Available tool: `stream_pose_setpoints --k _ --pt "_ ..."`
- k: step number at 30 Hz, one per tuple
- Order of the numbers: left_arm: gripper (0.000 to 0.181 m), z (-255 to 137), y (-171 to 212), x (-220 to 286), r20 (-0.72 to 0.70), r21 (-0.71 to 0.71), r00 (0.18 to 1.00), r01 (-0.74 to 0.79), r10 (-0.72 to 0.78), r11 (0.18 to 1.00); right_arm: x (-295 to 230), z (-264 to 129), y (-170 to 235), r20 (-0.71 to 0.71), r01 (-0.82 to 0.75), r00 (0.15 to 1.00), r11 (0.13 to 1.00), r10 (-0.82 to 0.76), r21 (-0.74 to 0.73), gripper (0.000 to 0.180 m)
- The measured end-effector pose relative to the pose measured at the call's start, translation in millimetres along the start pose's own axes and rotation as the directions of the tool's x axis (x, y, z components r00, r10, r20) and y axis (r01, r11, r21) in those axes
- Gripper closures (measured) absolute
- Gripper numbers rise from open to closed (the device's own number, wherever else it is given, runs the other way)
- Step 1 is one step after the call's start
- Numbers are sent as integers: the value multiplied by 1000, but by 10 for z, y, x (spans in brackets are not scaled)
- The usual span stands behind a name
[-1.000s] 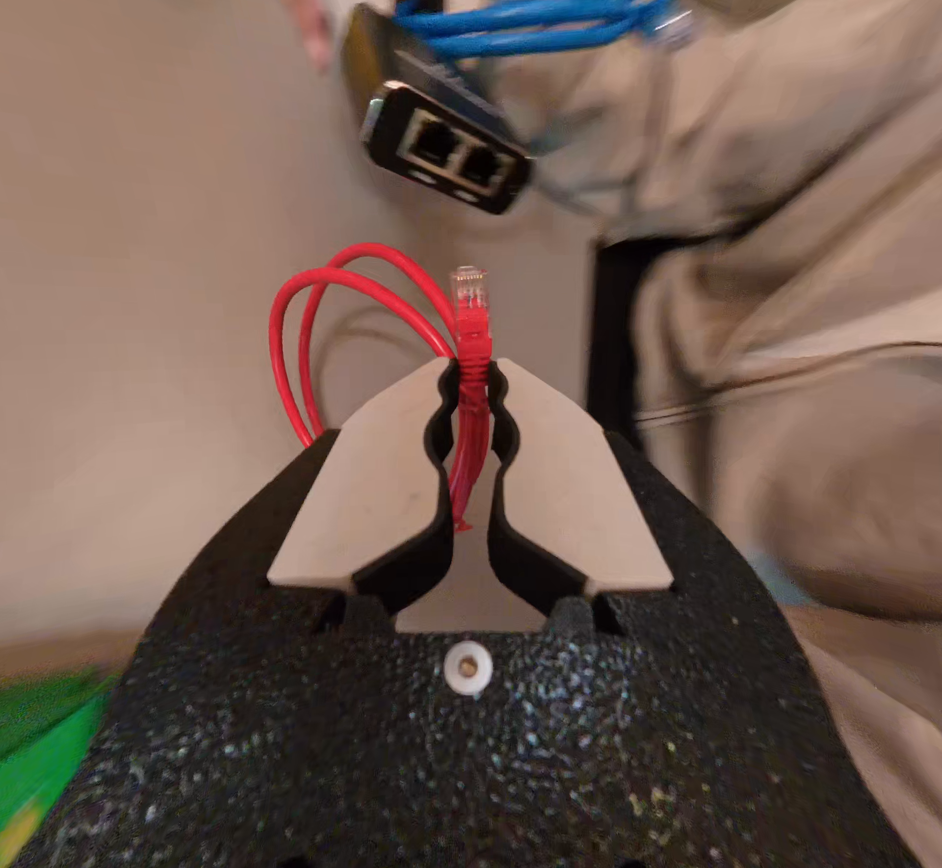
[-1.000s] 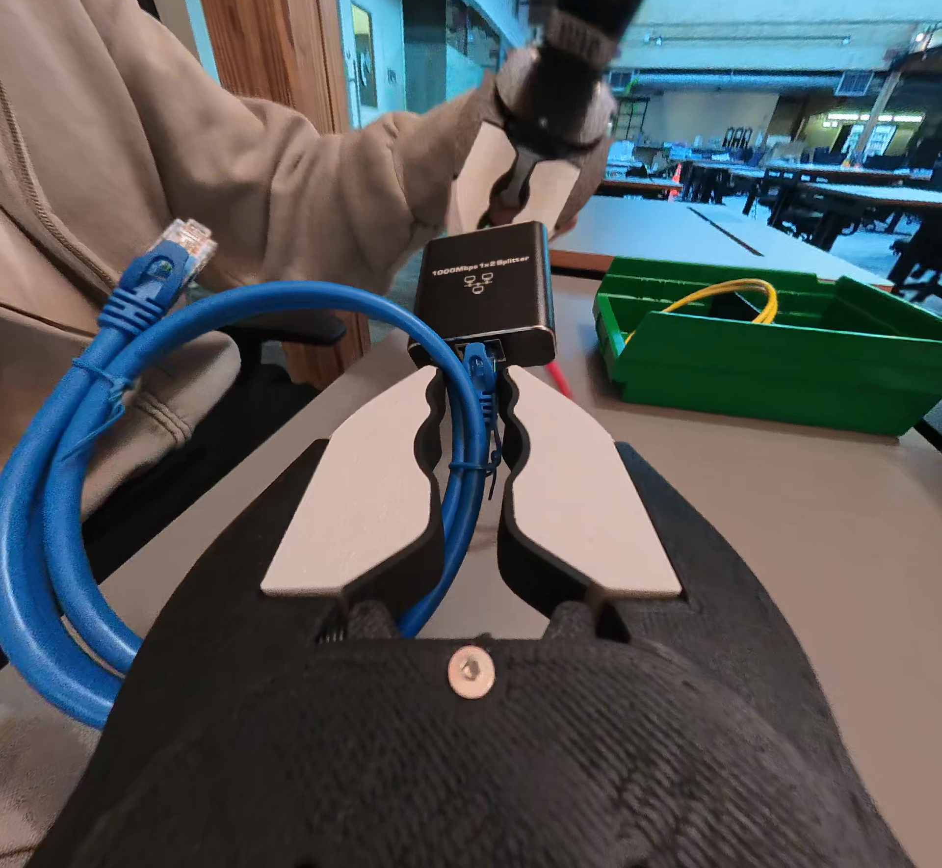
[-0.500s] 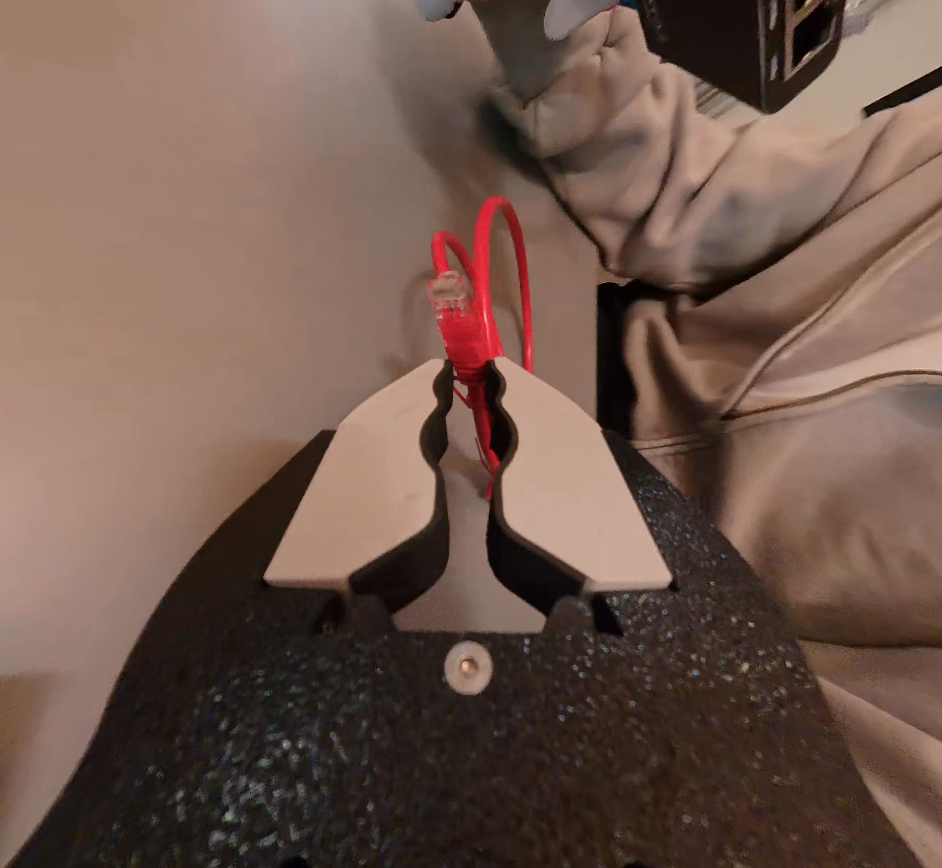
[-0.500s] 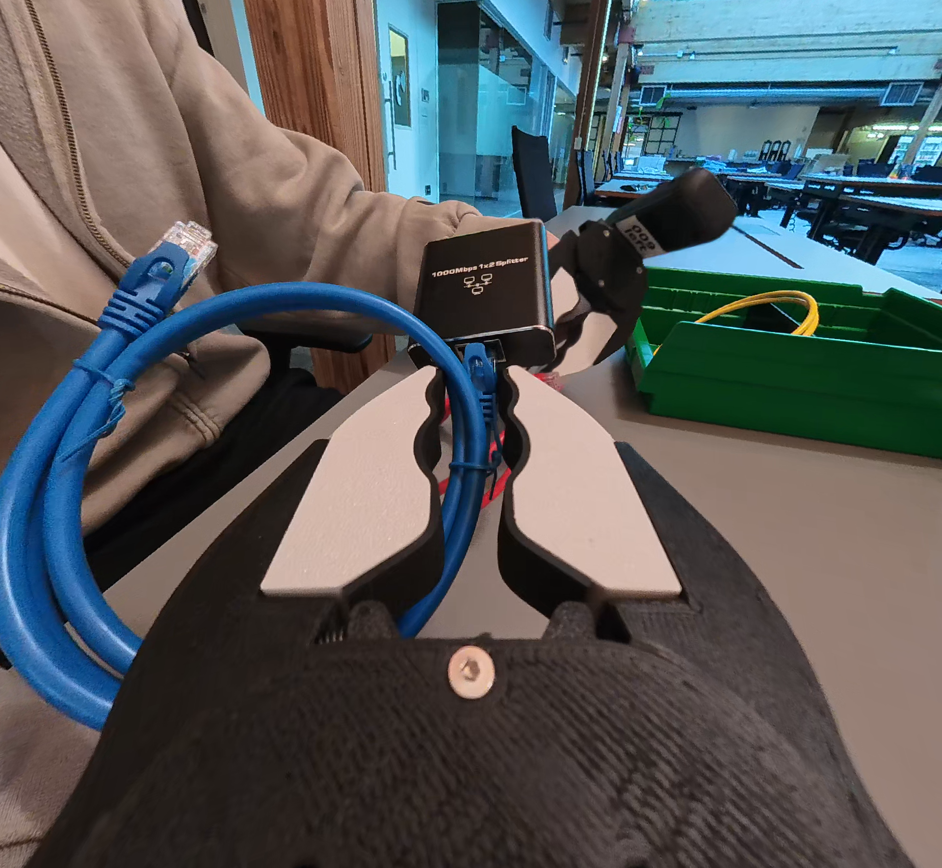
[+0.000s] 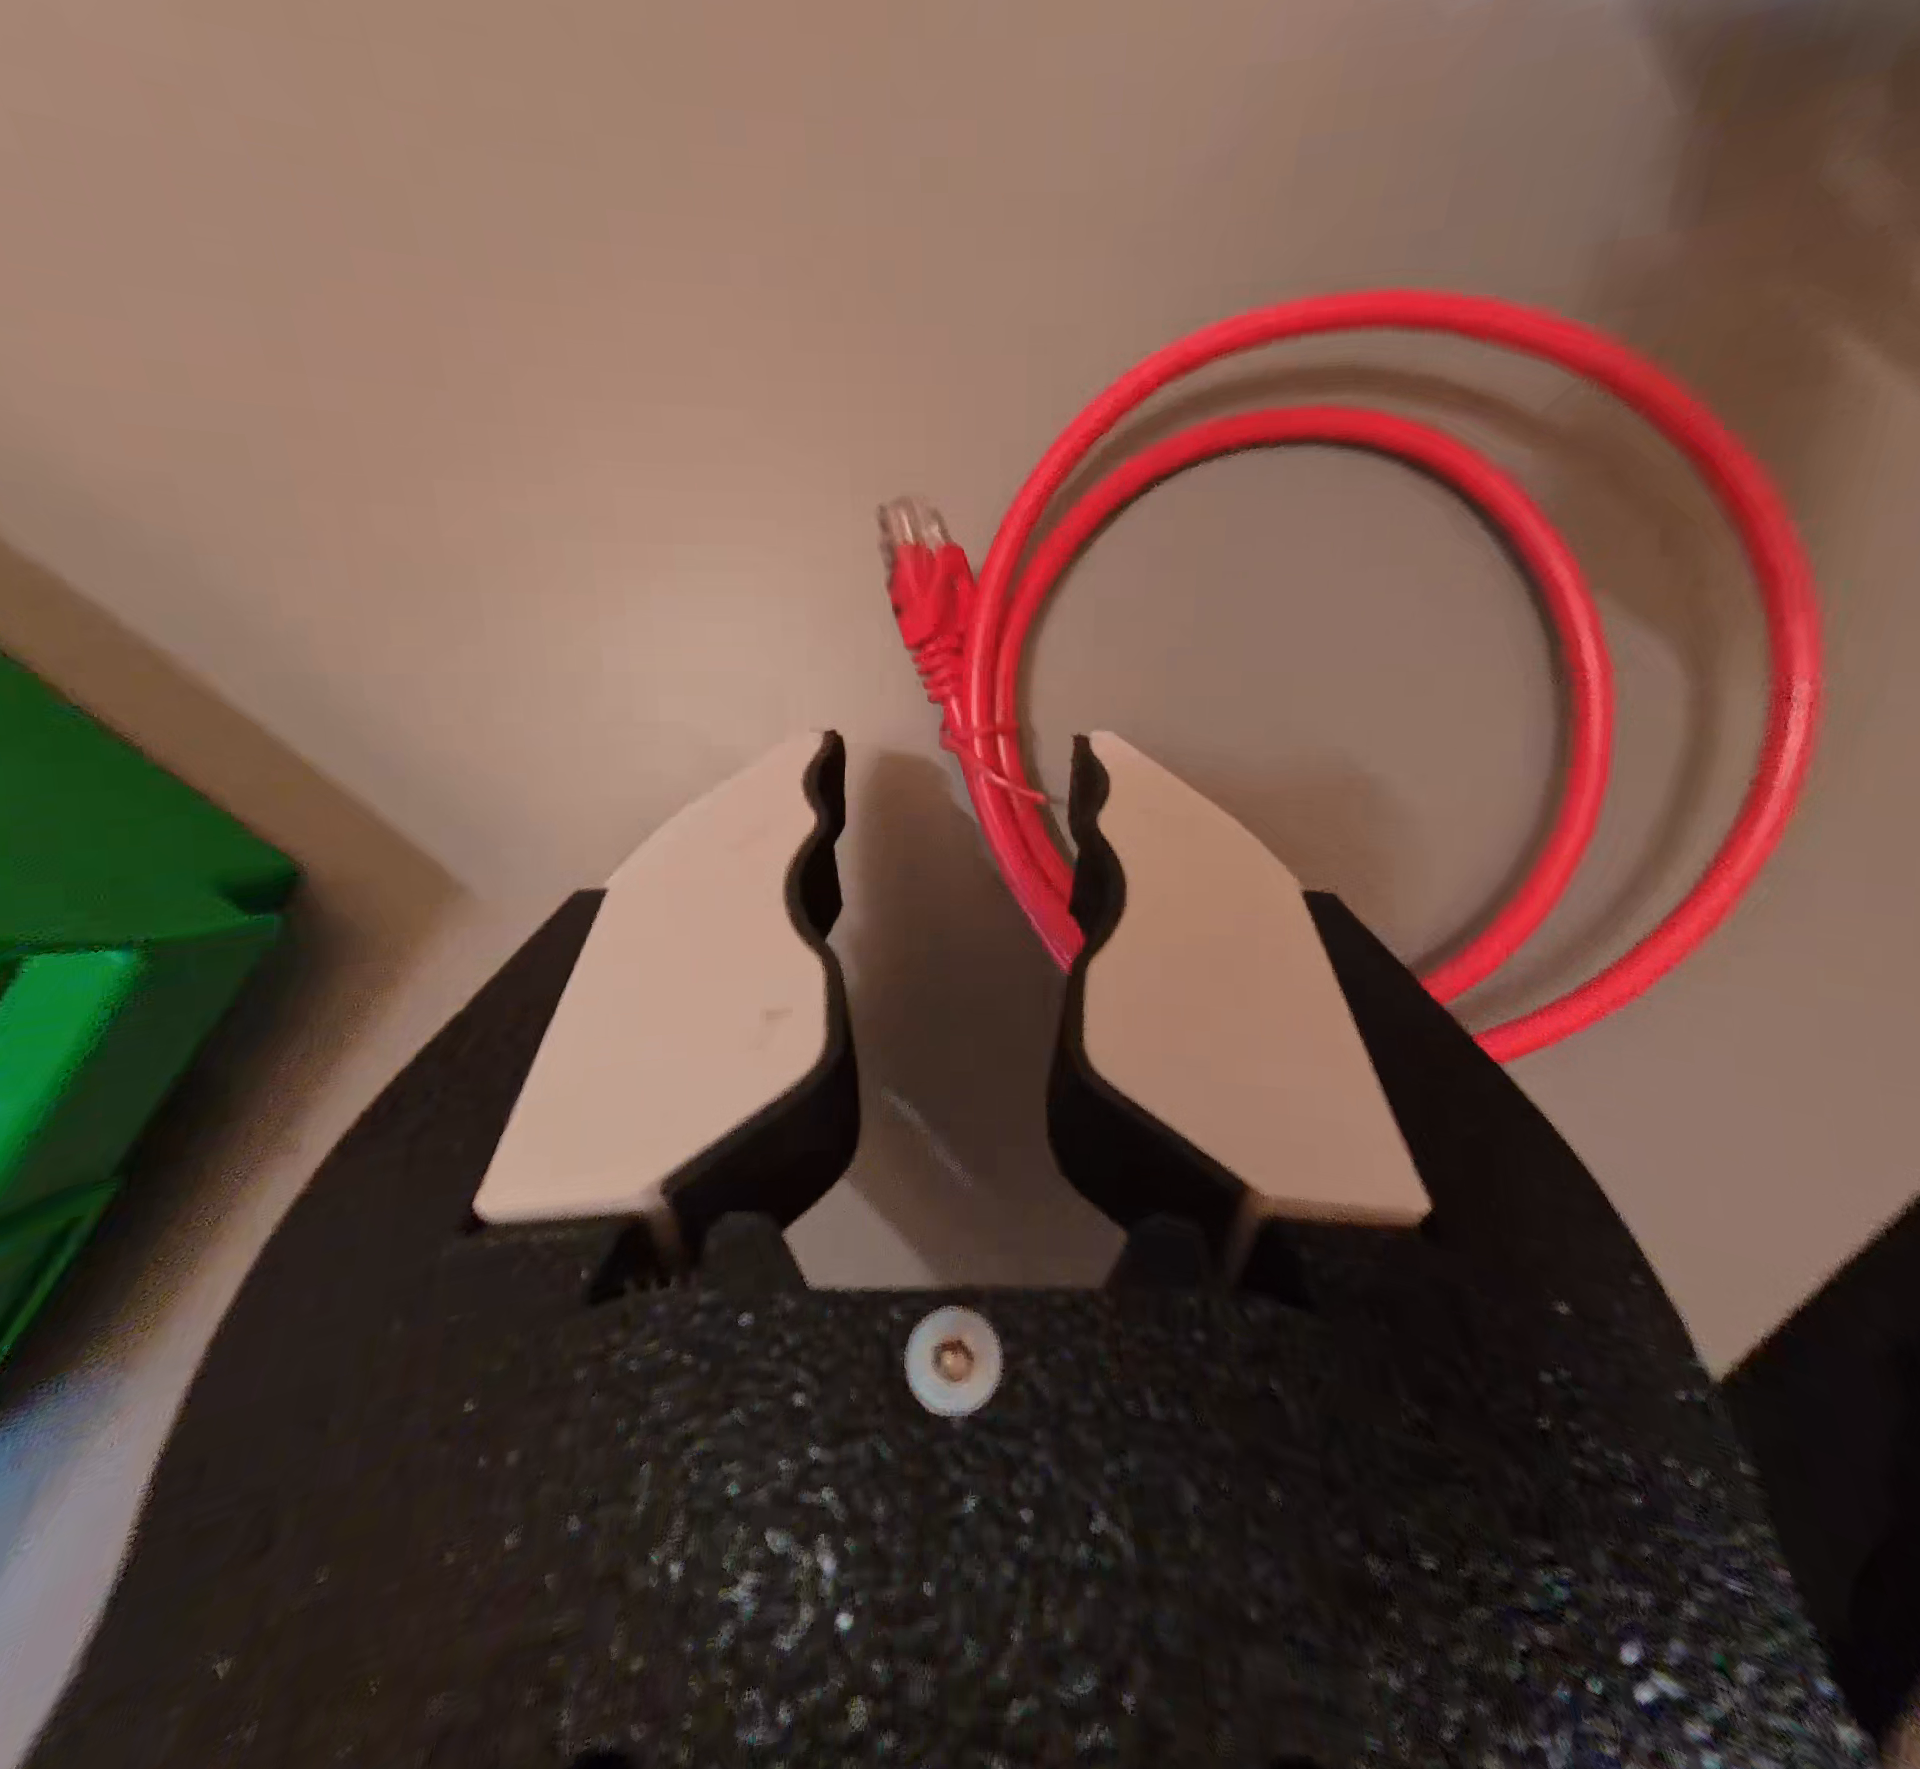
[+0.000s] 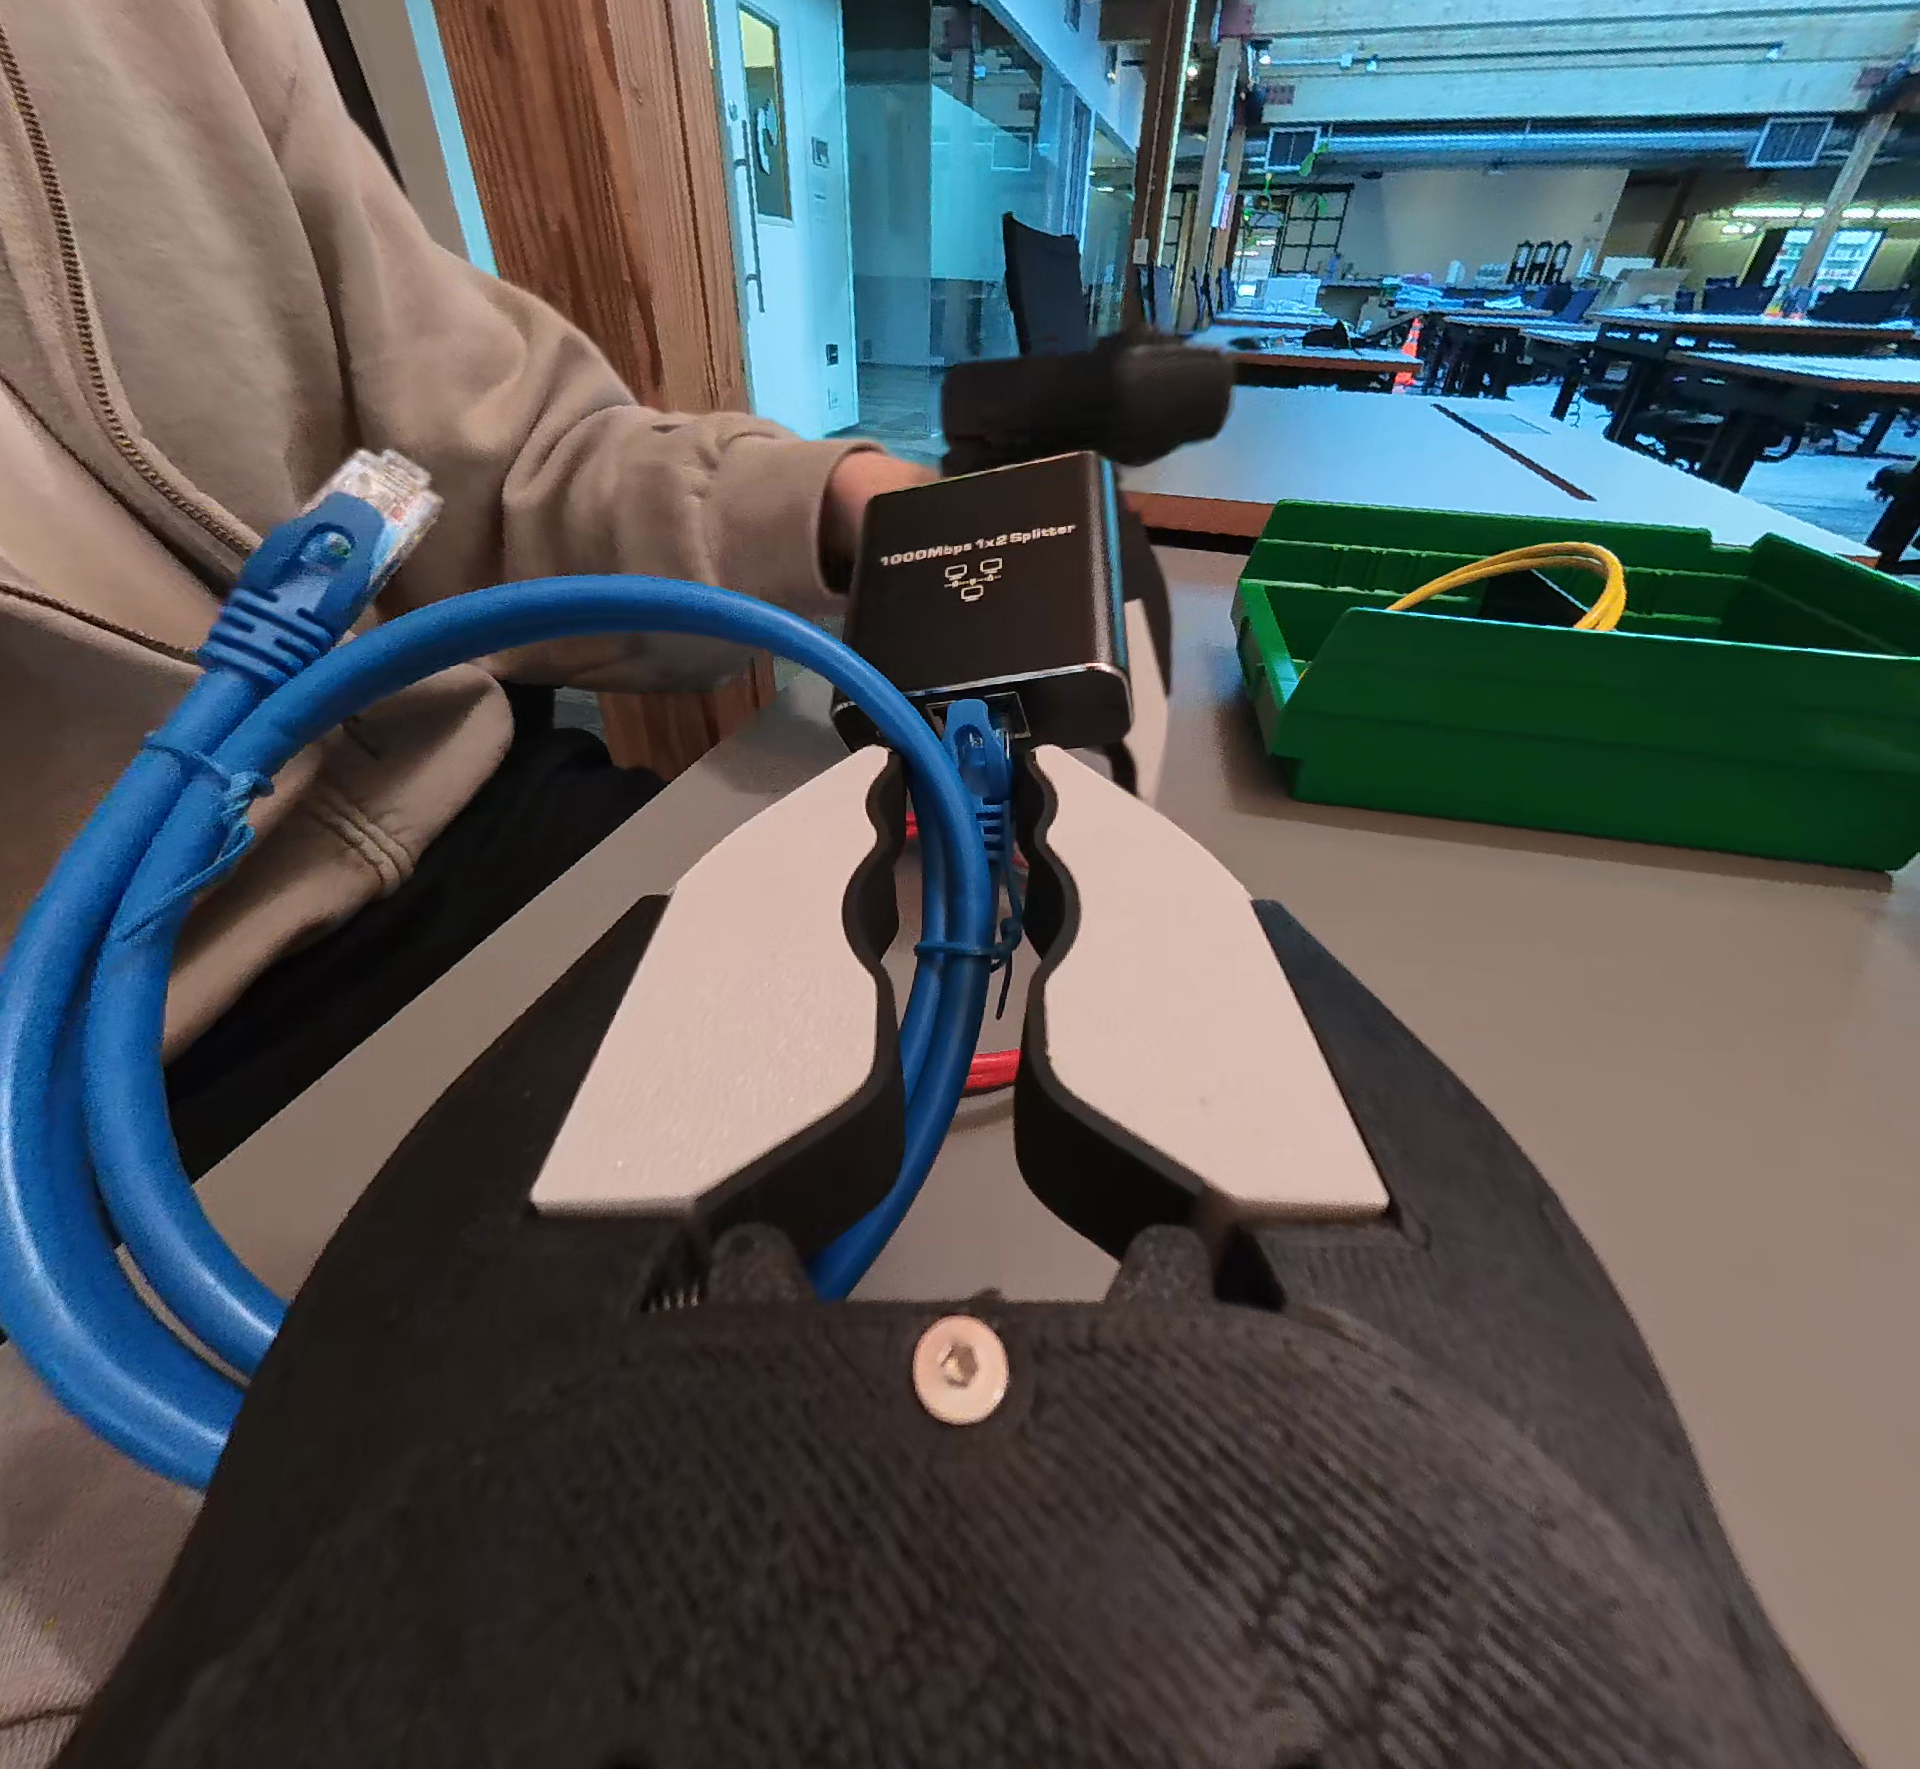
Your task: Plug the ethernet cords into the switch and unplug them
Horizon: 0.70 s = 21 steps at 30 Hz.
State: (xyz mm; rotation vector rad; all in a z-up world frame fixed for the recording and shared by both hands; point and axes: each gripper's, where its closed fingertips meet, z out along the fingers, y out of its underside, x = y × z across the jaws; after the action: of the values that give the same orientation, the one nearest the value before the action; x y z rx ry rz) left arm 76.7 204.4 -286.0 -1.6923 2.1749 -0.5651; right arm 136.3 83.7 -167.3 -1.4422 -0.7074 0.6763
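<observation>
Red cord [image 5: 1579,680] plug pointing up-left

Green plastic bin [image 6: 1558,732] is sitting on the grey table [image 6: 1558,1044] off to my right, with a yellow cable [image 6: 1527,566] looping inside it. My beige hoodie sleeve [image 6: 468,431] is taking up the left side. Behind that a wooden pillar [image 6: 561,109] is standing, and rows of long tables [image 6: 1714,358] are stretching across the hall.
</observation>
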Motion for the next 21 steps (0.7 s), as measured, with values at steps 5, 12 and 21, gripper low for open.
stream_pose_setpoints --k 5,12,21 --pt "153 225 -9 -3 135 -19 990 -46 48 999 1 24 19 -2 4 1000 1000 -4 -14 160" --pt "169 316 -103 -95 107 -30 973 -202 204 979 21 17 69 -14 2 1000 999 -2 -42 159" --pt "170 -176 -308 138 -324 225 919 -157 226 962 68 -77 123 -56 8 998 997 -12 -72 159"
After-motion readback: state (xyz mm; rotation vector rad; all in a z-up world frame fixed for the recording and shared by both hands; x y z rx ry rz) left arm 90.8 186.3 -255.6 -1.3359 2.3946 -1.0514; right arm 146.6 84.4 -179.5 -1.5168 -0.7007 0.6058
